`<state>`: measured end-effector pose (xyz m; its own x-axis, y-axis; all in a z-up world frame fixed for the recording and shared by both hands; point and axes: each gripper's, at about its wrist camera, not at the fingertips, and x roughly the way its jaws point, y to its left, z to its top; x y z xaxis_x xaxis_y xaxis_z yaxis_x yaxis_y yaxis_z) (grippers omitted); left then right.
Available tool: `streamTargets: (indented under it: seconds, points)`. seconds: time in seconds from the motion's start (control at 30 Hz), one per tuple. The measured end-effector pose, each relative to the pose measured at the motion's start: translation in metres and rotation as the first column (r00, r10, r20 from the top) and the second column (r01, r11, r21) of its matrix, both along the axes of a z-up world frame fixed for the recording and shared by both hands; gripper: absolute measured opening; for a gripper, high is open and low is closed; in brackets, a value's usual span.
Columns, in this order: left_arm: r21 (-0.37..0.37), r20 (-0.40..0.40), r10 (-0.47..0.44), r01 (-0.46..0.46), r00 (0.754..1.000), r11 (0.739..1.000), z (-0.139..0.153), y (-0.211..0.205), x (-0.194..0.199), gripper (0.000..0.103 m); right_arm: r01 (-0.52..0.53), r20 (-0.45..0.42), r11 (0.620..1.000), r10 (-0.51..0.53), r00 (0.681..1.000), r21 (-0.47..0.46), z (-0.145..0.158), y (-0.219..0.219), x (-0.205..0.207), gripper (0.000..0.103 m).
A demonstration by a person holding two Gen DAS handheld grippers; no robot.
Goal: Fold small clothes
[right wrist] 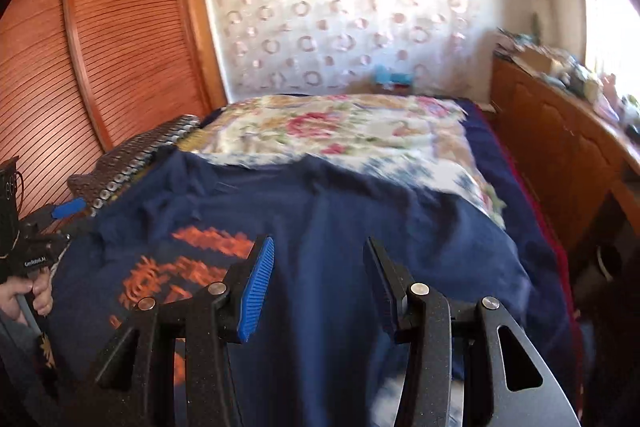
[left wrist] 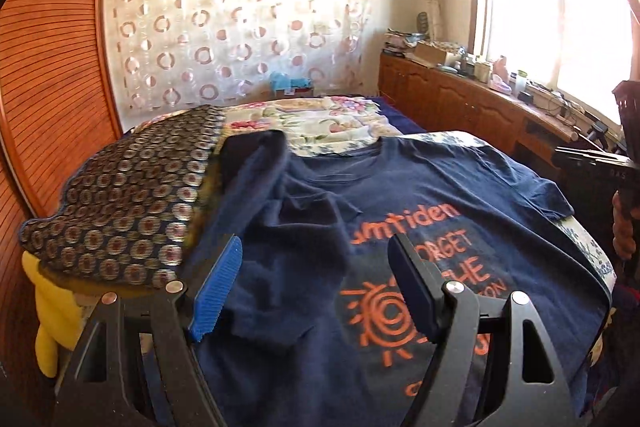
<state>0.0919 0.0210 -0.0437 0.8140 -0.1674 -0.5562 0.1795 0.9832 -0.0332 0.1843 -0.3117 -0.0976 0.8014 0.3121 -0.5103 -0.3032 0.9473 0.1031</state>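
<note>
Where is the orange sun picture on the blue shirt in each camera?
Left wrist view: the orange sun print sits low, right of centre, on the navy T-shirt, beside the right finger of the left tool.
Right wrist view: blurred, low at left.
Shared landmark: the circle-patterned curtain.

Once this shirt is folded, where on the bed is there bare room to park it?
Free patch: the floral bedspread beyond the navy T-shirt's collar, bordered by the patterned cushion on the left and the wooden cabinets on the right. The near end is covered by the shirt; the cabinet top is cluttered.
</note>
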Motion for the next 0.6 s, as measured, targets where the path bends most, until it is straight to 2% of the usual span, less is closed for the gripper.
streamTargets:
  seconds: [0.27, 0.43, 0.6]
  points:
    - [0.039, -0.085, -0.093, 0.097, 0.992, 0.995, -0.024, -0.038, 0.006, 0.077, 0.154, -0.062, 0.988, -0.153, 0.986, 0.015, -0.020, -0.047, -0.024, 0.048]
    - [0.075, -0.147, -0.125, 0.137, 0.981, 0.988, -0.038, -0.049, 0.011, 0.077, 0.207, -0.119, 0.978, -0.205, 0.971, 0.004, -0.020, -0.046, -0.021, 0.048]
    - [0.111, -0.210, -0.112, 0.138, 0.971, 0.984, -0.052, -0.052, 0.019, 0.077, 0.238, -0.188, 0.971, -0.230, 0.955, 0.021, -0.013, -0.046, -0.004, 0.048]
